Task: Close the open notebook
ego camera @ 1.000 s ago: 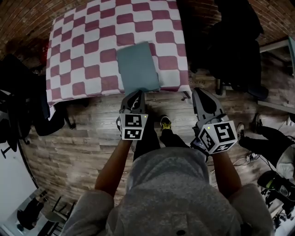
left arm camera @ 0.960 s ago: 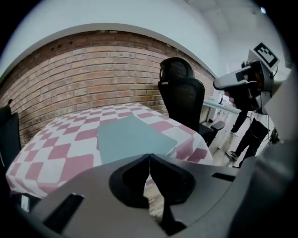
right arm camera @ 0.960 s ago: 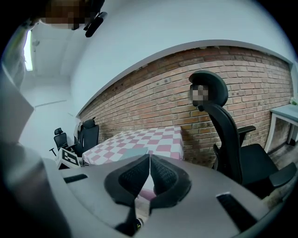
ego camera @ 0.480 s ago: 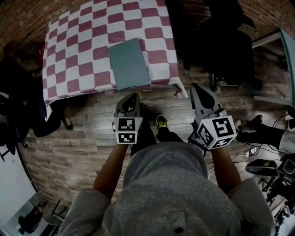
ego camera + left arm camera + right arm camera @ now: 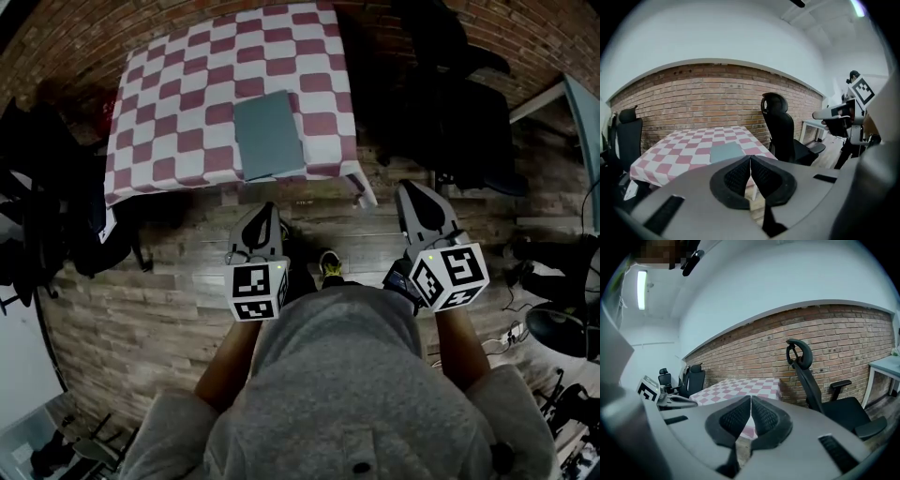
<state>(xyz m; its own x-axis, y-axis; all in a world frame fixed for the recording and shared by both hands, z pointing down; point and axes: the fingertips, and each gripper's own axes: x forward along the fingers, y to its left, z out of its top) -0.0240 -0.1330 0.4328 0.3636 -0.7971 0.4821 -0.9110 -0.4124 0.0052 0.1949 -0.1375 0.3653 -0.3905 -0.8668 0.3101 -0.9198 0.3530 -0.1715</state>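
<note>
A grey-green notebook (image 5: 269, 136) lies shut and flat near the front edge of the table with the red-and-white checked cloth (image 5: 169, 112); the left gripper view shows the notebook (image 5: 725, 152) beyond the jaws. My left gripper (image 5: 262, 214) hangs over the wooden floor in front of the table, jaws together and empty. My right gripper (image 5: 416, 195) is level with it to the right, also shut on nothing. In the left gripper view the left gripper (image 5: 750, 161) has its pads touching; the right gripper (image 5: 750, 403) shows the same in its own view.
A black office chair (image 5: 450, 112) stands right of the table, also seen as the chair (image 5: 811, 380) in the right gripper view. Dark chairs (image 5: 37, 187) crowd the left side. A brick wall (image 5: 708, 103) runs behind the table. A white desk edge (image 5: 577, 112) is at far right.
Both grippers have drawn back from the table edge toward the person's body, and the head view has shifted so the table and notebook sit farther off. The jaws stay shut.
</note>
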